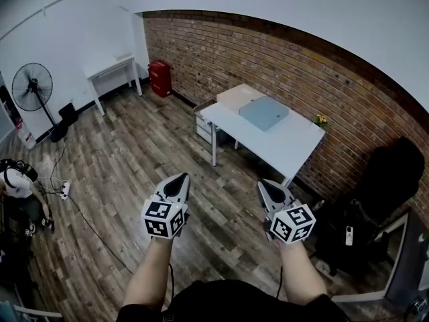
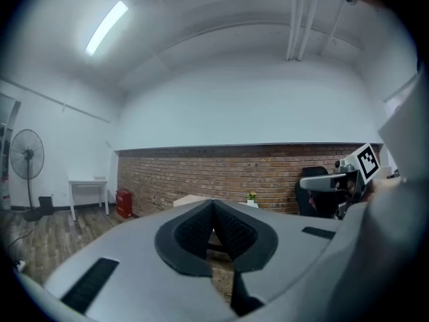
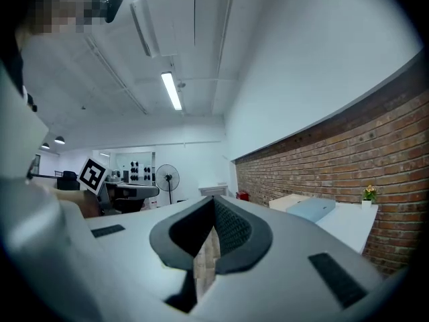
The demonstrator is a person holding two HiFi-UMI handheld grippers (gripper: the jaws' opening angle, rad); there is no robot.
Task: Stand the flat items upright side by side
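Observation:
A white table (image 1: 288, 146) stands against the brick wall, a short way ahead of me. On it lie two flat items: a blue-grey one (image 1: 263, 113) and a cream one (image 1: 234, 96) at its far end. The right gripper view shows the blue-grey item (image 3: 312, 208) and the cream item (image 3: 287, 200) lying flat too. My left gripper (image 1: 179, 180) and right gripper (image 1: 266, 185) are held over the wooden floor, well short of the table. Both are shut with nothing in them; the jaws meet in the left gripper view (image 2: 213, 210) and the right gripper view (image 3: 214, 210).
A small potted plant (image 1: 321, 120) sits at the table's wall side, and a drawer unit (image 1: 202, 123) stands under it. A black chair (image 1: 389, 180) is at the right. Far left are a standing fan (image 1: 31, 86), a small white table (image 1: 110, 66), a red box (image 1: 159, 78) and a person (image 1: 17, 180).

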